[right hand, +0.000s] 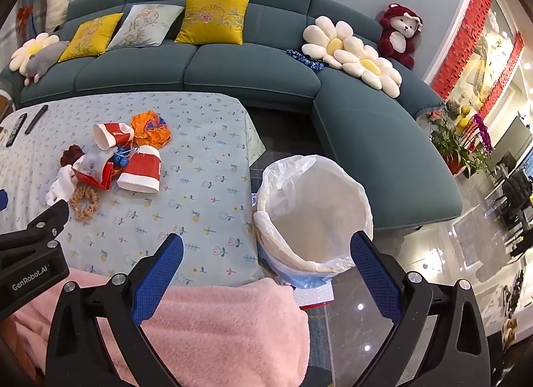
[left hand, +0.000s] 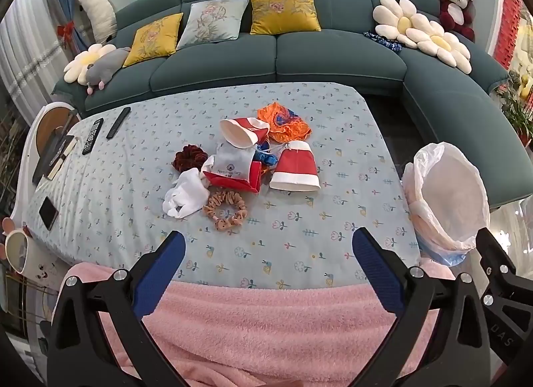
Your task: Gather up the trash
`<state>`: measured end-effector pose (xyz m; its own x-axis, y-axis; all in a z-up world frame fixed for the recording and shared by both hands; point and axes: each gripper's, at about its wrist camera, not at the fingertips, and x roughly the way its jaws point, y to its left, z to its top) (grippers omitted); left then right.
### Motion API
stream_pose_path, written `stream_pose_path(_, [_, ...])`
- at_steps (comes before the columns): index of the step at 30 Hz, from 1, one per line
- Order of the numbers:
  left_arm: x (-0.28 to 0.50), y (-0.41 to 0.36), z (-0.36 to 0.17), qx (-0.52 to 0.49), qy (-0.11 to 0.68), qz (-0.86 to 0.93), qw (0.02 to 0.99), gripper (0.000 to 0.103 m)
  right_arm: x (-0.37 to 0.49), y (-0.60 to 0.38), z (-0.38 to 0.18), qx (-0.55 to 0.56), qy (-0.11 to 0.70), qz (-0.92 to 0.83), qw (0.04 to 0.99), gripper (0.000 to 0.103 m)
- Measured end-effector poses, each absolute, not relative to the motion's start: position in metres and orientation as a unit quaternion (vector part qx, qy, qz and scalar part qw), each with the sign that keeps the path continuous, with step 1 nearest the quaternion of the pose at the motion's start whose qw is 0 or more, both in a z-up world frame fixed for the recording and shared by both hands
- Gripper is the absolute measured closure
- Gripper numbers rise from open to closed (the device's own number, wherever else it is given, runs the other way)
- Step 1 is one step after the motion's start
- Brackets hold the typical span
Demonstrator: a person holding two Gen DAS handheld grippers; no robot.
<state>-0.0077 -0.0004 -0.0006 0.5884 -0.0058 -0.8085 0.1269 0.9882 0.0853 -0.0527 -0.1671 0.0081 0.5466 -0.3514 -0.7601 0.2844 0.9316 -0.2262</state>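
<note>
Behind everything stands a teal sofa (left hand: 233, 54) with yellow and pale cushions and flower-shaped pillows. Near it is the surface (left hand: 299, 237), covered with a light blue cloth with small flowers, and a pink fluffy blanket (left hand: 266, 327) lies over its near edge.

At the middle of the surface lies a pile of trash: a red and white paper cup (left hand: 294, 172) on its side, a second paper cup (left hand: 241, 132) on its side farther back, a crumpled orange wrapper (left hand: 286, 122) at the far side, a torn red carton (left hand: 233, 179) with a pale pouch on it, and a white tissue (left hand: 185, 197) at the near left. A beige scrunchie (left hand: 226, 212) touches the near side of the pile and a dark red scrunchie (left hand: 189, 157) lies at its left. Two remote controls (left hand: 93, 135) lie at the far left.

Right of the surface, on the floor, stands the trash bin (right hand: 313, 213) with a white plastic liner.

The left gripper (left hand: 268, 243) hangs over the near edge with its jaws wide apart and holding nothing. The right gripper (right hand: 266, 247) hangs near the bin, its jaws also wide apart and holding nothing.
</note>
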Motion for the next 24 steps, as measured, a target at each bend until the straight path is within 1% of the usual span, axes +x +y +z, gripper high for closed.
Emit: stream_pose_path(24, [-0.0048, 0.0003, 0.0058, 0.065, 0.448, -0.037, 0.891, 0.007, -0.0476, -0.1602, 0.0124, -0.039, 0.443, -0.18, 0.877, 0.007])
